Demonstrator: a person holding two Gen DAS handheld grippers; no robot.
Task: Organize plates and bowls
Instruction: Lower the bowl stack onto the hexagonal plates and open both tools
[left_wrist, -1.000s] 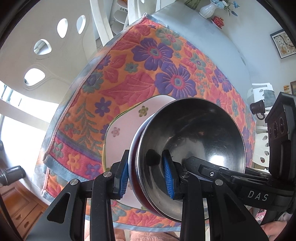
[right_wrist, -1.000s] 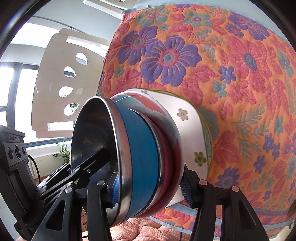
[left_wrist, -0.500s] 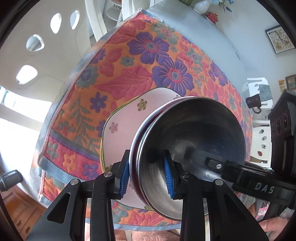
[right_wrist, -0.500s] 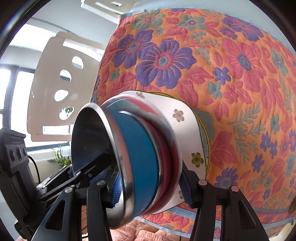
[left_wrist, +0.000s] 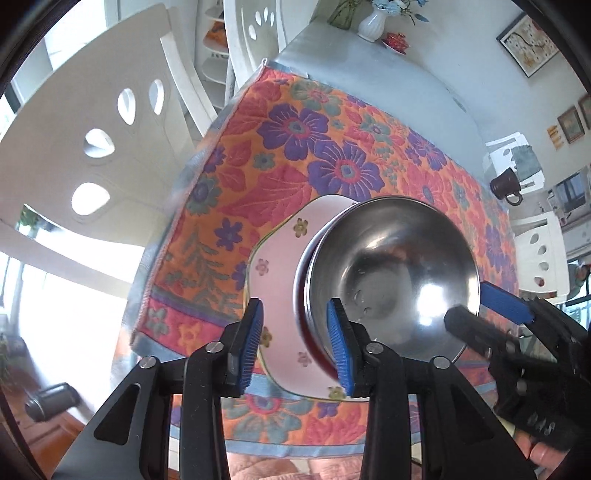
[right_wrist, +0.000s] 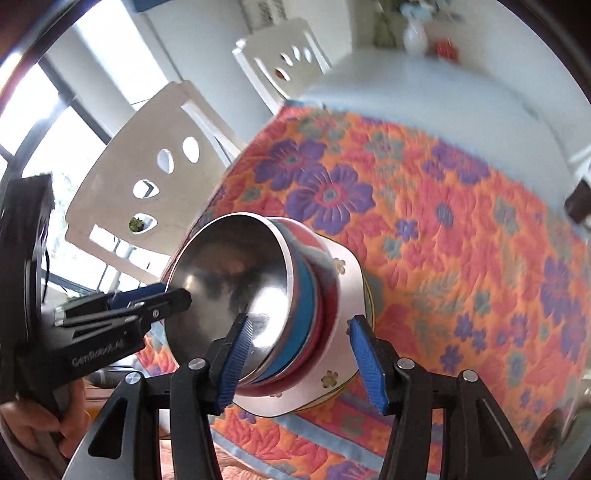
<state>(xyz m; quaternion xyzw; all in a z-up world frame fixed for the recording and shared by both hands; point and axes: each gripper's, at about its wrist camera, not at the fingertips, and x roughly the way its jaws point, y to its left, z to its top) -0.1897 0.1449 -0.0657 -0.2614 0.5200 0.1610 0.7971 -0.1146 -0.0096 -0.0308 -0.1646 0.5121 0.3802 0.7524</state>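
A shiny round stainless steel bowl (left_wrist: 395, 273) sits on top of a stack, in the centre of the left wrist view and at centre left of the right wrist view. Under it are a blue bowl (right_wrist: 304, 317) and a red-rimmed bowl (right_wrist: 327, 295), and the lowest piece is a white plate with small flower prints and wavy corners (left_wrist: 280, 280). The stack rests on the counter, on an orange quilted cloth with purple and red flowers (left_wrist: 332, 155), near the cloth's lower edge in both views.

The left gripper (left_wrist: 295, 343) has its jaws apart and opening; the rims of the stack lie between the blue pads, which do not press on them. The right gripper (right_wrist: 299, 360) is also opening, and its pads stand free on both sides of the stack.

One second ago both grippers were clamped on the stack: the left on the steel bowl's rim, the right around the bowls. Now both have let go and have pulled back, so the stack looks smaller and more of the room is visible, including the white chair with oval holes (left_wrist: 110, 122).
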